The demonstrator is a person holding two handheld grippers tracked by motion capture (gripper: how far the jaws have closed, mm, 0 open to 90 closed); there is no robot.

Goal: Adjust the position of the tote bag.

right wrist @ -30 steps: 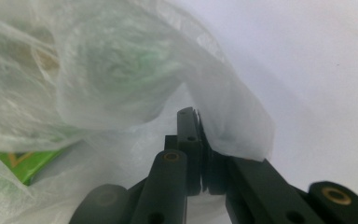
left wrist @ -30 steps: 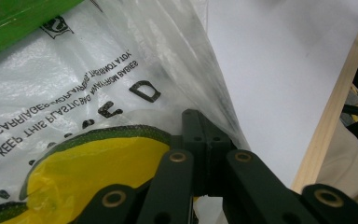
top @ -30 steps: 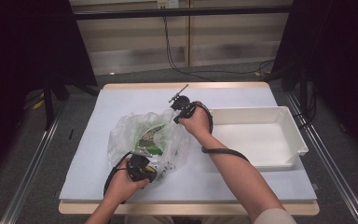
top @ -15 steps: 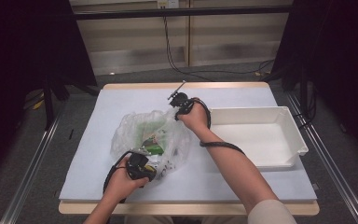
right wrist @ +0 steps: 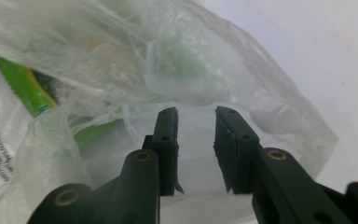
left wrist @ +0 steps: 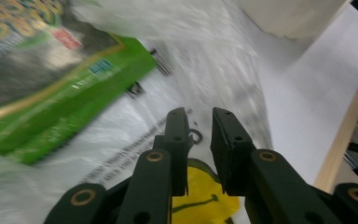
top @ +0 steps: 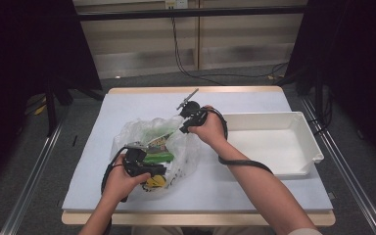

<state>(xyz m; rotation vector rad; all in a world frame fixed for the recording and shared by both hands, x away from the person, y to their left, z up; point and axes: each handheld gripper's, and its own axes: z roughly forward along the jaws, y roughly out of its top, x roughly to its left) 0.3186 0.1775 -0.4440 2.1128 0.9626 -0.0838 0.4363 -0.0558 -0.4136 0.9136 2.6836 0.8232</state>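
Both tools, left tool and right tool, flank the plastic bag.

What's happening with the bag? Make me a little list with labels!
bag: clear plastic bag, crumpled on the white table
inside bag: green packets; something yellow near the bottom
left claw: open, over the bag's near end, gripping nothing
right claw: open, at the bag's far edge, plastic film between the jaws, not pinched
tray: white tray, beside the bag, nothing in it
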